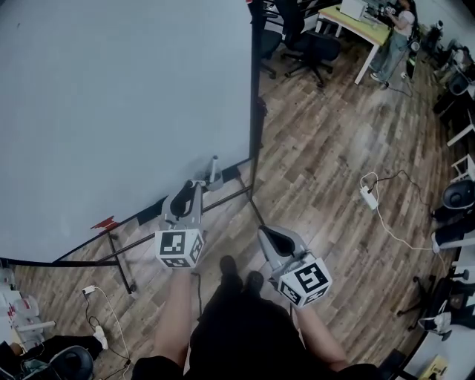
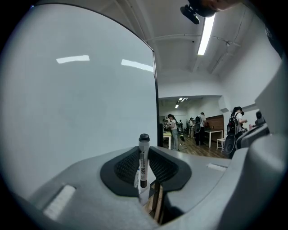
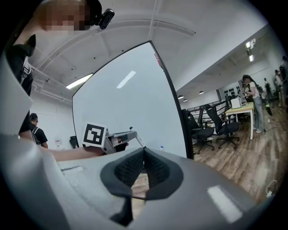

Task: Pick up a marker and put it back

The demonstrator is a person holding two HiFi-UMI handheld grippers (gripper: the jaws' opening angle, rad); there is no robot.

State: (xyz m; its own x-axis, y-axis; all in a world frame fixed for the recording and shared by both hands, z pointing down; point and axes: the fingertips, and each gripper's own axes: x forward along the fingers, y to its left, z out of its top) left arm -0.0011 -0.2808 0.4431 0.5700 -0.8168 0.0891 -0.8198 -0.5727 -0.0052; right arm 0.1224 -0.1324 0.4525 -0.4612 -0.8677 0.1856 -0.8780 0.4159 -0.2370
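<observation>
A white marker with a black cap point(image 2: 143, 155) stands upright between the jaws of my left gripper point(image 2: 143, 167), which is shut on it. In the head view the left gripper point(image 1: 202, 184) is held close to the lower right corner of the whiteboard point(image 1: 111, 111), and the marker point(image 1: 214, 169) sticks out past its tips. The right gripper view shows that same marker point(image 3: 137, 139) slanting out of the left gripper point(image 3: 128, 134). My right gripper point(image 1: 266, 234) hangs to the right, away from the board. Its jaws point(image 3: 144, 152) meet at the tips with nothing between them.
The whiteboard rests on a black frame stand point(image 1: 119, 256) with a red item point(image 1: 104, 223) on its lower rail. A power strip with cable point(image 1: 369, 197) lies on the wooden floor to the right. Office chairs point(image 1: 308, 44), a desk point(image 1: 364, 22) and a person point(image 1: 397, 37) are farther back.
</observation>
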